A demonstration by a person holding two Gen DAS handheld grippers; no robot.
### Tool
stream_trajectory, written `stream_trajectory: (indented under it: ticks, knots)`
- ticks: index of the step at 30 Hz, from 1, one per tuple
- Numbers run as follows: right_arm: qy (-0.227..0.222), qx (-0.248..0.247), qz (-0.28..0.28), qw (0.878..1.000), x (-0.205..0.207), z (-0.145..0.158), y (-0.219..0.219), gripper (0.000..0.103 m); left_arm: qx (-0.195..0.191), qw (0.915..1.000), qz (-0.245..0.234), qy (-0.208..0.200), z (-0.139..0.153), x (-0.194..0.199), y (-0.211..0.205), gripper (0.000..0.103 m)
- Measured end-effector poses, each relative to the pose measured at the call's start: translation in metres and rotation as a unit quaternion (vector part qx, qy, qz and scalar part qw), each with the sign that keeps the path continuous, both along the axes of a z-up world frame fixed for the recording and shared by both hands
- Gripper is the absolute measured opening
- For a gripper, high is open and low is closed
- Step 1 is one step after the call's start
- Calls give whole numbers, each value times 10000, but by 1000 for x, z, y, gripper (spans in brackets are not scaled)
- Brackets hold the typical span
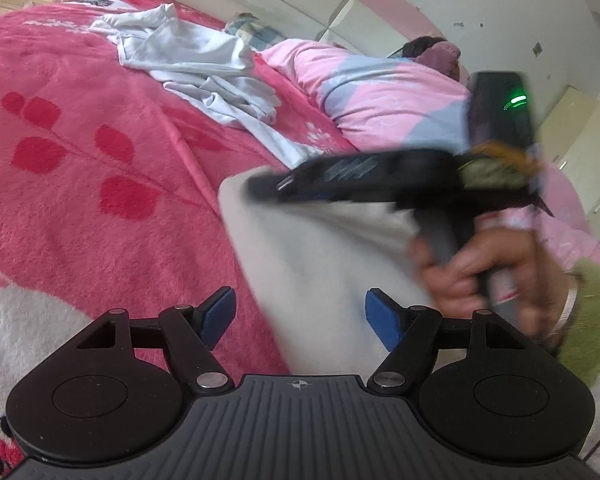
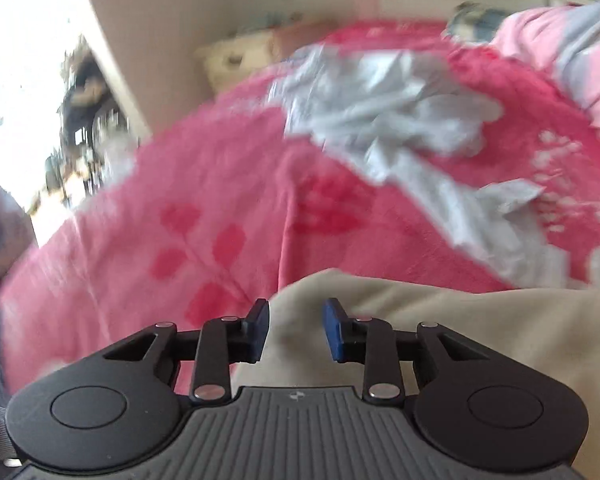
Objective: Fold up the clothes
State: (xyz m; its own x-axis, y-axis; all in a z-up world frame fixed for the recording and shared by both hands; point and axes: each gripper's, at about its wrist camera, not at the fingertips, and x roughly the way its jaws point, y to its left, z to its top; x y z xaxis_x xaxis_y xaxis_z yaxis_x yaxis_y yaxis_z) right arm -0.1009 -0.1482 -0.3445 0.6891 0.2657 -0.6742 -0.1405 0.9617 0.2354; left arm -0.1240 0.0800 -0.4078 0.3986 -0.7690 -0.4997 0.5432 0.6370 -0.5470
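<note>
Pink blanket (image 1: 80, 200) | grey clothes (image 1: 204, 64) heaped beyond beige garment (image 2: 420, 320) | both jaws spread.

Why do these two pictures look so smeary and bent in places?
Left wrist view: the pink blanket and white clothes are sharp, but the other gripper and the hand holding it are motion-smeared. Right wrist view: nearly everything beyond the gripper is blurred, and the window is blown out white. Both lenses curve straight edges and darken the corners.
</note>
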Motion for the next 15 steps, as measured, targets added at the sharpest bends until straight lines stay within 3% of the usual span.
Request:
stream_trajectory:
  ticks: [2,5,7,10,12,15]
  knots:
    - [-177,-266,-501,9982,-17,10,-27,32,-34,10000,19,2,0,0,1,72]
    - [89,-541,-1498,9872,-26,-3,-80,35,-39,10000,20,51,-2,2,0,72]
    - [541,-365,-1819,9811,-23,-36,-108,29,-29,10000,21,25,-2,1,-1,72]
    - [527,217,-2147,9750,-32,-37,-126,29,17,10000,16,-6,-4,1,-2,72]
    - [451,483,-2161,9741,-46,-15,-123,31,43,10000,57,3,-5,2,-1,72]
    - [660,538,-1487,9852,-70,0,-91,31,15,9999,134,90,-7,5,1,72]
